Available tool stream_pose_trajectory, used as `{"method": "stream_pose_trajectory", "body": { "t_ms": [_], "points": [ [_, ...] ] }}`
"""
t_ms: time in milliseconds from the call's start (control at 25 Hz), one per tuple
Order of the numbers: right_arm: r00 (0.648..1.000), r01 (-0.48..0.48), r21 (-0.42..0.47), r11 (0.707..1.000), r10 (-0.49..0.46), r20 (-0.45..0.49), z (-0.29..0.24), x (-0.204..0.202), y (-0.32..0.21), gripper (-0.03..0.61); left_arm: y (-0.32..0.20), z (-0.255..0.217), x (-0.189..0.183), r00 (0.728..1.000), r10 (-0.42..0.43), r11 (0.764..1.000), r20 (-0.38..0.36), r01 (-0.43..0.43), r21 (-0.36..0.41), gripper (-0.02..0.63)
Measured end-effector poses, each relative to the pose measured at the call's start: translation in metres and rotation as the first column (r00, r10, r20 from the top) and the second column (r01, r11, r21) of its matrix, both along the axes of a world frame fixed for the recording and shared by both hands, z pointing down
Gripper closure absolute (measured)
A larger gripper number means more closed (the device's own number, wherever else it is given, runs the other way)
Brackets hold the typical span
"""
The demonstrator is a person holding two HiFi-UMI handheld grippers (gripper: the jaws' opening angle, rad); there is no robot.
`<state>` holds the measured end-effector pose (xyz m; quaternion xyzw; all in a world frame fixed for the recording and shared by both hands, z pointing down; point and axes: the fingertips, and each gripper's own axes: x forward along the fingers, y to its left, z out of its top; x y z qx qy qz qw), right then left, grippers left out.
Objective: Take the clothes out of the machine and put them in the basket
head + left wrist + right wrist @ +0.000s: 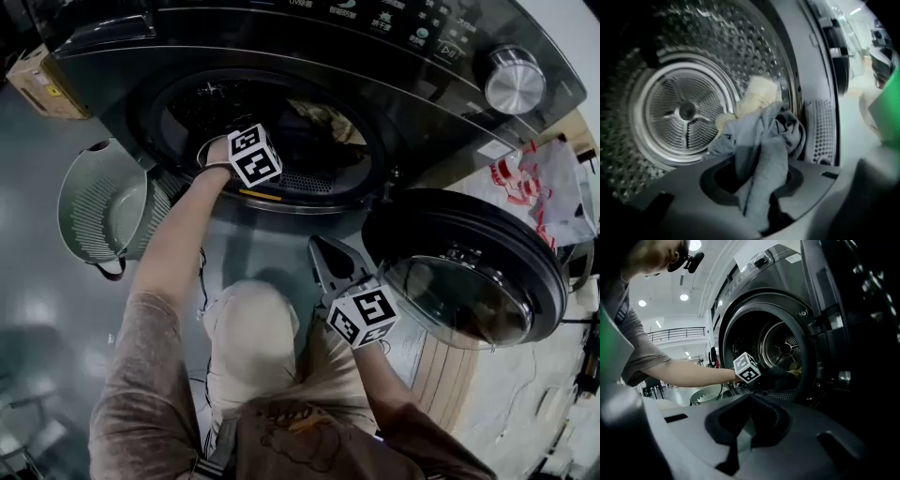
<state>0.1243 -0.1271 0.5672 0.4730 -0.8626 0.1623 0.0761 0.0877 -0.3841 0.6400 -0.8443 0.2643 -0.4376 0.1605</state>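
The washing machine's door [469, 272] hangs open to the right. My left gripper [761, 213] reaches into the drum [684, 112] and is shut on a grey-blue garment [761, 140], which hangs bunched from the jaws. Behind it, a cream garment [757, 93] lies against the drum wall. In the head view only the left gripper's marker cube [255, 155] shows at the drum mouth. My right gripper [319, 246] stays outside, below the opening, with its jaws together and nothing in them. A pale green perforated basket [94, 202] stands on the floor left of the machine.
The open door's round glass sticks out at the right, close to my right hand. A clear plastic bag with red print [539, 187] lies beyond it. A cardboard box [37, 80] sits far left. The person's knee [248, 328] is in front of the machine.
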Motion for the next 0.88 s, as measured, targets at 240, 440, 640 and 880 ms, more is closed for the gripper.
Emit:
{"method": "stream_pose_trajectory", "body": {
  "t_ms": [240,440,640,880],
  "points": [
    [1.000,0.016,0.021,1.000,-0.016,0.010,-0.007,0.006,0.010,0.581,0.024,-0.057,-0.016,0.977,-0.083,0.990,-0.199,0.104,0.096,0.467],
    [0.999,0.033,0.039,0.999,-0.034,0.017,-0.012,0.013,0.013,0.581,0.060,-0.104,-0.035,0.928,-0.136,0.972,-0.348,0.193,0.137,0.466],
    [0.997,0.068,0.060,0.996,-0.070,0.025,-0.016,0.012,0.016,0.581,0.099,-0.142,-0.063,0.872,-0.184,0.951,-0.453,0.275,0.143,0.466],
    [0.992,0.119,0.082,0.989,-0.122,0.035,-0.024,0.003,0.023,0.581,0.143,-0.186,-0.102,0.800,-0.239,0.910,-0.551,0.382,0.160,0.466]
  ]
}}
